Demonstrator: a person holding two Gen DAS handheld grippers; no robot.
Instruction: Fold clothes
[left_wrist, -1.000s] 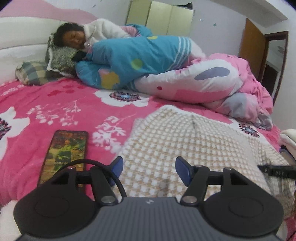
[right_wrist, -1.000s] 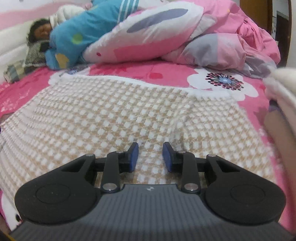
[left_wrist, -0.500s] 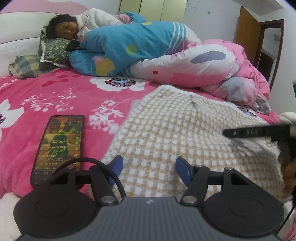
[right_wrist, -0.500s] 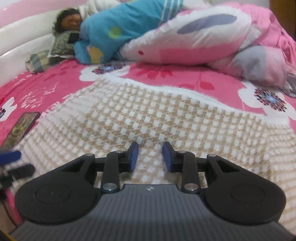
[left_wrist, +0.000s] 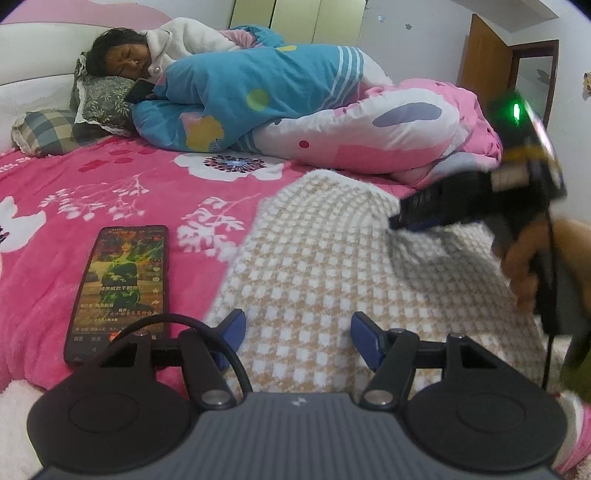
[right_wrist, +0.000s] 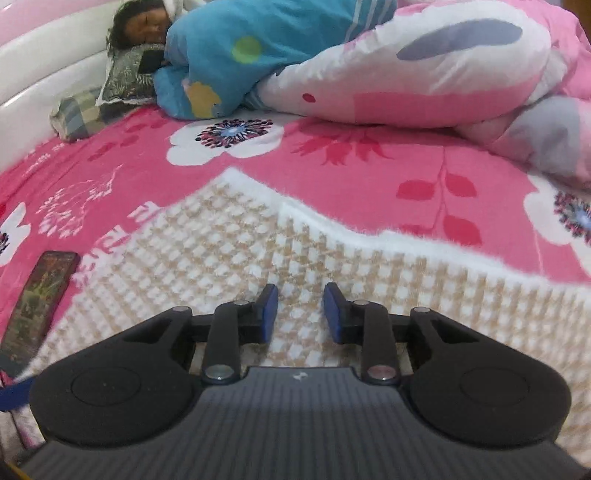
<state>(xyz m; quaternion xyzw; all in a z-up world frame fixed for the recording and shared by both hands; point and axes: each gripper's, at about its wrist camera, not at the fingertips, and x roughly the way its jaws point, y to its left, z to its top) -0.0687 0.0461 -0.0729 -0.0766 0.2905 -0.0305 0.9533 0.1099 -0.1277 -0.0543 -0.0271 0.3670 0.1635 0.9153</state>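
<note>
A beige and white checked fleece garment (left_wrist: 314, 258) lies spread flat on the pink flowered bedspread (left_wrist: 110, 192). My left gripper (left_wrist: 297, 325) hovers open over the garment's near left edge, with nothing between its blue pads. My right gripper (right_wrist: 300, 295) stands just above the garment (right_wrist: 221, 251), its jaws narrowly apart and nothing pinched between them. In the left wrist view the right gripper (left_wrist: 400, 218) shows blurred at the right, held by a hand (left_wrist: 524, 258), pointing left over the garment's far part.
A phone (left_wrist: 122, 280) with a lit screen lies on the bedspread just left of the garment. A person (left_wrist: 155, 55) lies on pillows at the head of the bed under a blue and pink duvet (left_wrist: 369, 125). A door (left_wrist: 484, 62) stands at the far right.
The right gripper has swept leftward over the garment and come further into the left wrist view from the right. The left gripper has stayed open in about the same place.
</note>
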